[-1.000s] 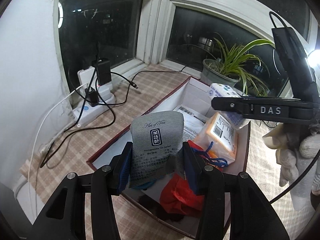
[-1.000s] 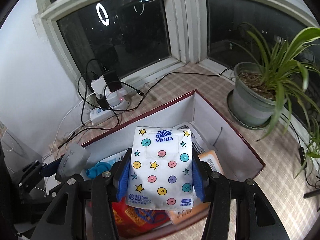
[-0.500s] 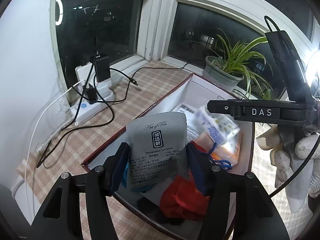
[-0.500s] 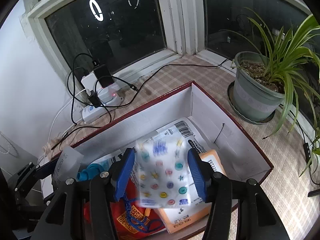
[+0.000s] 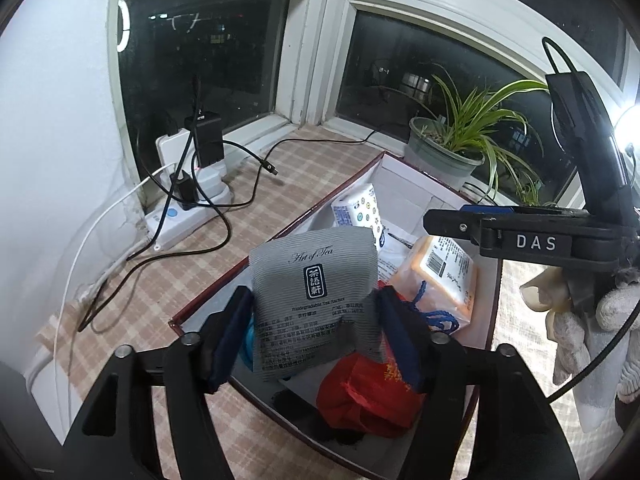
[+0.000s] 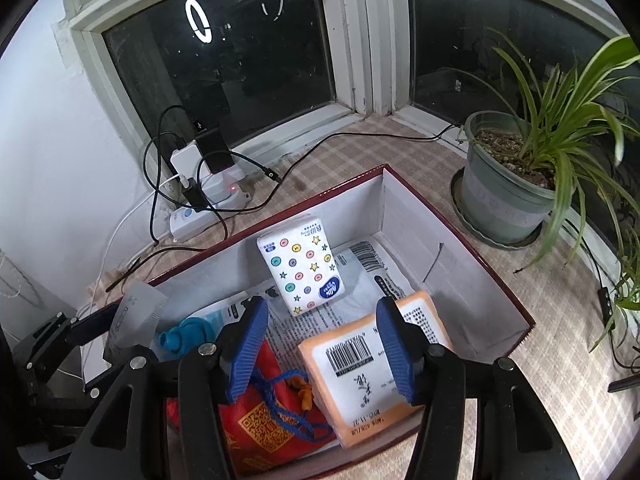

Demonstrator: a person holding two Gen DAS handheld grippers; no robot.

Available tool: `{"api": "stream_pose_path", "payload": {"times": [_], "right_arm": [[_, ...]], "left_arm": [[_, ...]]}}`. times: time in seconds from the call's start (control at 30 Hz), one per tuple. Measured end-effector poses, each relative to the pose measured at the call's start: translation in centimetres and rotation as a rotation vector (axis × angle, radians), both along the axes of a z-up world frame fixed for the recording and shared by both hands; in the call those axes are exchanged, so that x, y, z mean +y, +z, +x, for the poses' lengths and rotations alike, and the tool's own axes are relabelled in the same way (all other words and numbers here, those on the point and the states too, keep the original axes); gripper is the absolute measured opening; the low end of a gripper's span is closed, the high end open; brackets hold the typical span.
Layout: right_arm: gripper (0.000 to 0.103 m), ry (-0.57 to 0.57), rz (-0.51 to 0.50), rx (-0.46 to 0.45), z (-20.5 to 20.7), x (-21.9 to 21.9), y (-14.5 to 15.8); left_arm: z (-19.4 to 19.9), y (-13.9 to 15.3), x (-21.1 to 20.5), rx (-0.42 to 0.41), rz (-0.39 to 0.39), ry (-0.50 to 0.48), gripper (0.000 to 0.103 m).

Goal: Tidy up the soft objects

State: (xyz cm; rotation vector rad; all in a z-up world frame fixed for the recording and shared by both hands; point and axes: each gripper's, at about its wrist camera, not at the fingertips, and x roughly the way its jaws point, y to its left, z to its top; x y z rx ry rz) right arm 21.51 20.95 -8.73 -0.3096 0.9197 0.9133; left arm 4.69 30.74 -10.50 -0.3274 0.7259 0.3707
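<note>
A red-rimmed box point(image 6: 460, 232) with white inner walls point(image 5: 404, 184) stands on the checked cloth. My left gripper point(image 5: 316, 340) is shut on a grey tea pouch point(image 5: 316, 300), held upright over the box's near end. My right gripper point(image 6: 320, 348) is open and empty above the box. A white tissue pack with coloured dots point(image 6: 302, 266) leans against the box's far wall; it also shows in the left wrist view point(image 5: 360, 216). An orange tissue pack point(image 6: 372, 368), a red drawstring bag point(image 6: 264, 420) and a blue soft item point(image 6: 188, 334) lie in the box.
A power strip with chargers and black cables point(image 6: 200, 208) lies at the back left by the window. A potted spider plant point(image 6: 516, 184) stands right of the box. The right gripper's body and a gloved hand point(image 5: 592, 304) show in the left wrist view.
My right gripper opened and let go of the dotted tissue pack, which dropped into the box against its far wall. My left gripper still holds the tea pouch.
</note>
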Motion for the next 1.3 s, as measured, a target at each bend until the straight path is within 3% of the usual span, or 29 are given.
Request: {"api": "stream_pose_path", "payload": {"times": [0.2, 0.53, 0.73, 1.3], "right_arm": [[0.055, -0.010, 0.002, -0.017, -1.0, -1.1, 0.7], [0.075, -0.057, 0.020, -0.106, -4.6, -4.5, 3.7], [0.075, -0.070, 0.034, -0.178, -7.9, -6.7, 5.4], [0.077, -0.112, 0.066, -0.252, -13.2, -14.6, 8.2]], "left_arm": [[-0.8, 0.5, -0.5, -0.005, 0.002, 0.001, 0.069], [-2.9, 1.6, -1.3, -0.012, -0.002, 0.015, 0.078], [-3.9, 1.8, -2.3, -0.012, -0.002, 0.021, 0.078], [-6.9, 4.8, -7.7, -0.035, 0.013, 0.015, 0.078]]}}
